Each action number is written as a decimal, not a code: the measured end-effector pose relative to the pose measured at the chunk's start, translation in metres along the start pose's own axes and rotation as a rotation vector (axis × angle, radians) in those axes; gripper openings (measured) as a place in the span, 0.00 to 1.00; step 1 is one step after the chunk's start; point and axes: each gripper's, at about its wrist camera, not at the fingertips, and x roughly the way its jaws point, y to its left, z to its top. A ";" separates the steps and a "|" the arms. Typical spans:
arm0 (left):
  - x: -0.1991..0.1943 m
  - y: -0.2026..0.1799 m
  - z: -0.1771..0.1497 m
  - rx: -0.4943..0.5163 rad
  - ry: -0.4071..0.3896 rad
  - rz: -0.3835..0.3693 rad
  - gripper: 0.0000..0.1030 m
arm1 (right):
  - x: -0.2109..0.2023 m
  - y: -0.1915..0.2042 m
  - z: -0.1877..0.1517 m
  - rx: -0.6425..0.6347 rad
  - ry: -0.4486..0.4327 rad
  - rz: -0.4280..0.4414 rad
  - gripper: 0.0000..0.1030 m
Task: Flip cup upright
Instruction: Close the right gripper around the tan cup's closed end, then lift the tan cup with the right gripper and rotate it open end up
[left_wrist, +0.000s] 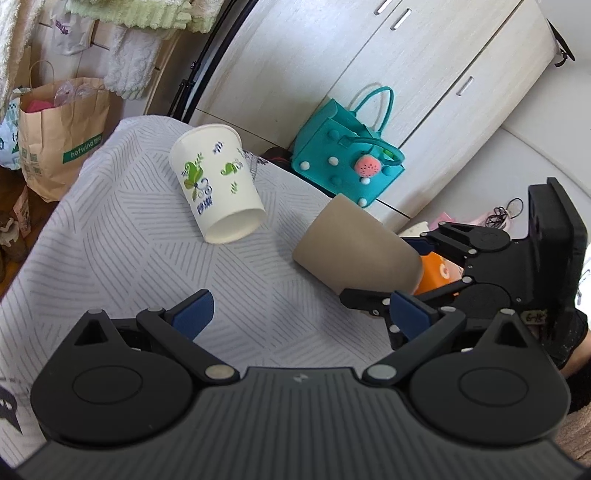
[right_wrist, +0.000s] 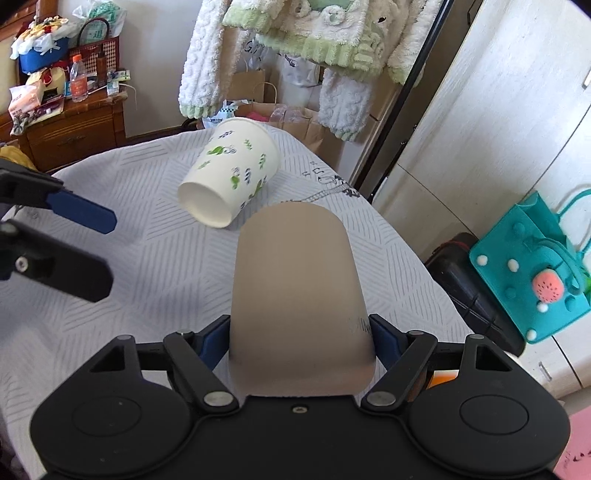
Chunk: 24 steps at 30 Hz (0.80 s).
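Note:
A plain tan paper cup (right_wrist: 295, 288) lies between the blue pads of my right gripper (right_wrist: 299, 339), which is shut on it near its wide end; its base points away from the camera. In the left wrist view the tan cup (left_wrist: 354, 247) is tilted above the table, held by the right gripper (left_wrist: 413, 273). A white paper cup with green and blue prints (left_wrist: 218, 184) lies on its side on the grey patterned tablecloth (left_wrist: 129, 229), also in the right wrist view (right_wrist: 232, 173). My left gripper (left_wrist: 299, 314) is open and empty, in front of both cups; it shows at the left of the right wrist view (right_wrist: 74, 236).
A teal felt handbag (left_wrist: 343, 158) stands on the floor by white cupboards past the table's far edge. A brown paper bag (left_wrist: 59, 136) stands to the left. Fluffy garments (right_wrist: 295, 55) hang behind the table. A wooden dresser (right_wrist: 74, 129) with clutter is at the far left.

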 end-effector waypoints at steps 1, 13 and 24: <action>-0.002 -0.001 -0.002 -0.001 0.006 -0.006 1.00 | -0.004 0.002 -0.002 0.000 0.001 -0.006 0.80; -0.025 -0.007 -0.028 -0.001 0.039 -0.054 1.00 | -0.037 0.034 -0.036 0.061 0.030 -0.039 0.79; -0.043 -0.023 -0.044 0.032 0.061 -0.092 1.00 | -0.063 0.062 -0.056 0.071 0.051 -0.059 0.79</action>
